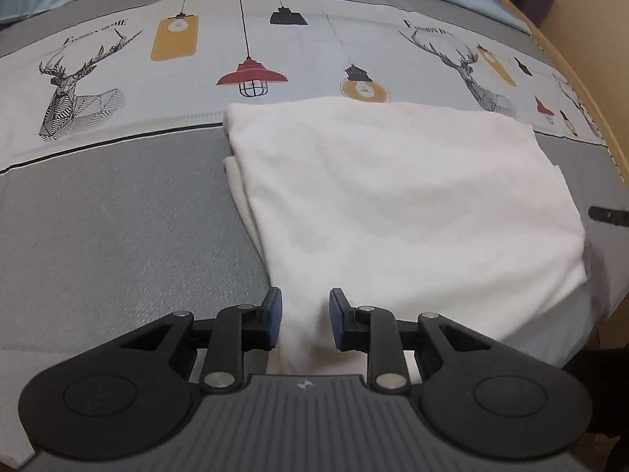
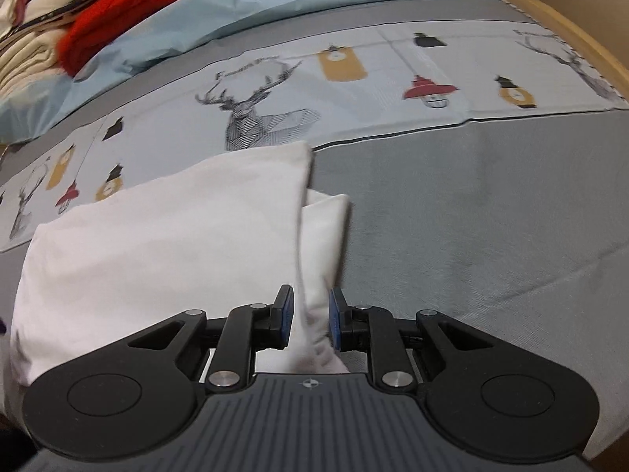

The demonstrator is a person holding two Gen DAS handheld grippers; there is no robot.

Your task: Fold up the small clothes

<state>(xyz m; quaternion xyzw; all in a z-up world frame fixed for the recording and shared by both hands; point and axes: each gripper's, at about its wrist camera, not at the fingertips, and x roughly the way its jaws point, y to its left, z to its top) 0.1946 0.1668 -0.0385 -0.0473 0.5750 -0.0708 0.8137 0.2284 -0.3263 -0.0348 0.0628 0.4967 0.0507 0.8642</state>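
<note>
the white garment (image 1: 393, 196) lies folded on the bed (image 1: 118, 216), its near edge at six o'clock between the pads of the released left claw (image 1: 302, 316) and released right claw (image 2: 310, 314); judged next: another fold or setting aside.

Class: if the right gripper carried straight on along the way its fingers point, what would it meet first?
Most likely the white garment: the right gripper is open with a fold of that cloth between its fingers. Beyond lies the grey bedspread; depth is uncertain.
</note>
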